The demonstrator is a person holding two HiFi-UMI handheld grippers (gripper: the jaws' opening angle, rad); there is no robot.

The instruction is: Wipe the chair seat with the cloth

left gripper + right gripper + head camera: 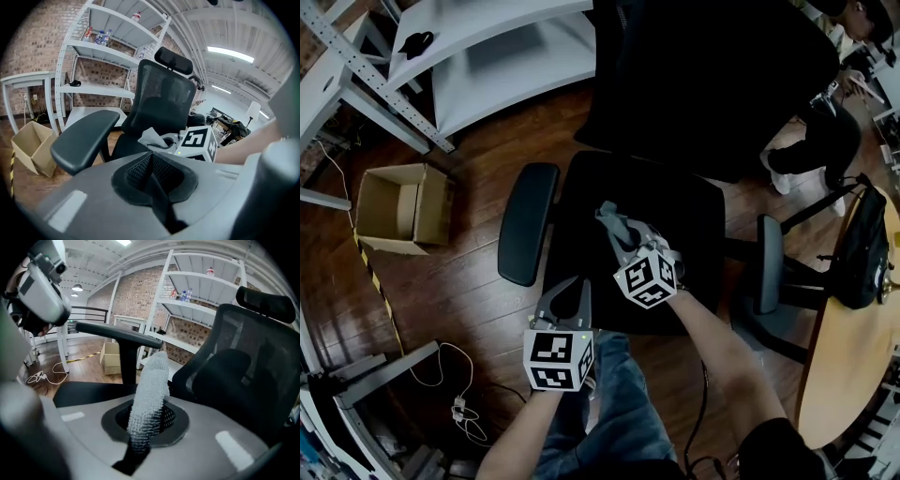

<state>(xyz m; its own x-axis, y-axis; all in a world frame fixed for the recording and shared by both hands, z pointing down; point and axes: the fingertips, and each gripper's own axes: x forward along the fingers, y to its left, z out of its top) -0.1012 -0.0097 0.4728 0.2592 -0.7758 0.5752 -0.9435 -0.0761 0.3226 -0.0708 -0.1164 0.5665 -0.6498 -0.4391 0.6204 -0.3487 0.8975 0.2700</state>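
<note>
A black office chair stands in front of me, its seat (684,220) dark and bare in the head view. My right gripper (625,242) hovers over the seat's left half, shut on a grey cloth (612,221) that sticks out past its tips. In the right gripper view the cloth (149,390) rises as a knobbly roll from between the shut jaws. My left gripper (572,289) hangs at the seat's front left edge, jaws closed on nothing. In the left gripper view the left gripper (152,171) points at the chair's mesh back (161,101), with the cloth (151,137) ahead.
The chair's left armrest (528,223) and right armrest (769,262) flank the seat. An open cardboard box (398,208) and white shelving (497,56) stand to the left. A round wooden table (844,361) with a black bag (865,246) is right. A person (811,141) stands beyond. Cables (459,408) lie on the floor.
</note>
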